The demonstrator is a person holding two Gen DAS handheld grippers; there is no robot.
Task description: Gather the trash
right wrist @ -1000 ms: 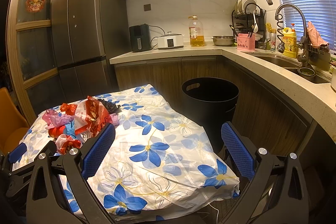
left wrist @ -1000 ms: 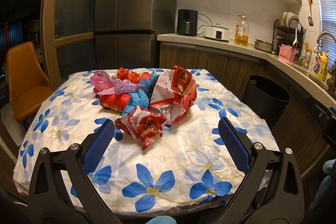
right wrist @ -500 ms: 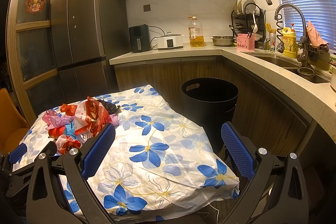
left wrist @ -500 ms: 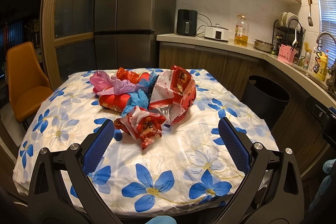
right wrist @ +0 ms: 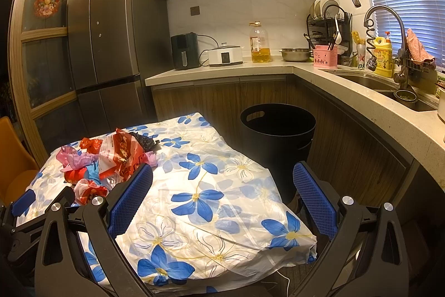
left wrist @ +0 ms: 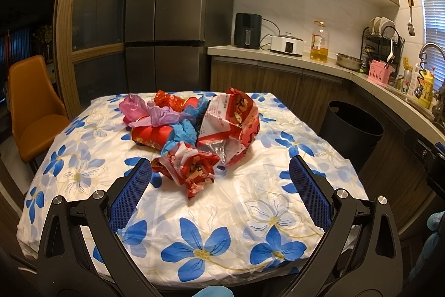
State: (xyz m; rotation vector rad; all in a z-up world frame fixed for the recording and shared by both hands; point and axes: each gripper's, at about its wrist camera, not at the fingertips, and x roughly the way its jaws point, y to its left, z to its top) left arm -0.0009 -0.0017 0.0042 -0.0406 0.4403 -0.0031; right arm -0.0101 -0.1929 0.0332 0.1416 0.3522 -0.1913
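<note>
A heap of trash lies mid-table: a big torn red-and-white snack bag (left wrist: 230,124), a crumpled red wrapper (left wrist: 189,166) nearest me, a red can (left wrist: 151,137), pink and purple plastic bags (left wrist: 150,114) and blue plastic (left wrist: 185,131). My left gripper (left wrist: 219,185) hangs open just short of the crumpled wrapper, nothing between its blue pads. In the right wrist view the same heap (right wrist: 111,160) sits at the left, and my right gripper (right wrist: 222,196) stands open over the table's right side, holding nothing. A black trash bin (right wrist: 278,141) stands on the floor beyond the table's right edge.
The table wears a white cloth with blue flowers (left wrist: 211,224). An orange chair (left wrist: 30,107) is at the left. A counter (right wrist: 222,71) with appliances, an oil bottle, dish rack and sink (right wrist: 370,82) wraps behind and to the right; a fridge (left wrist: 167,18) stands at the back.
</note>
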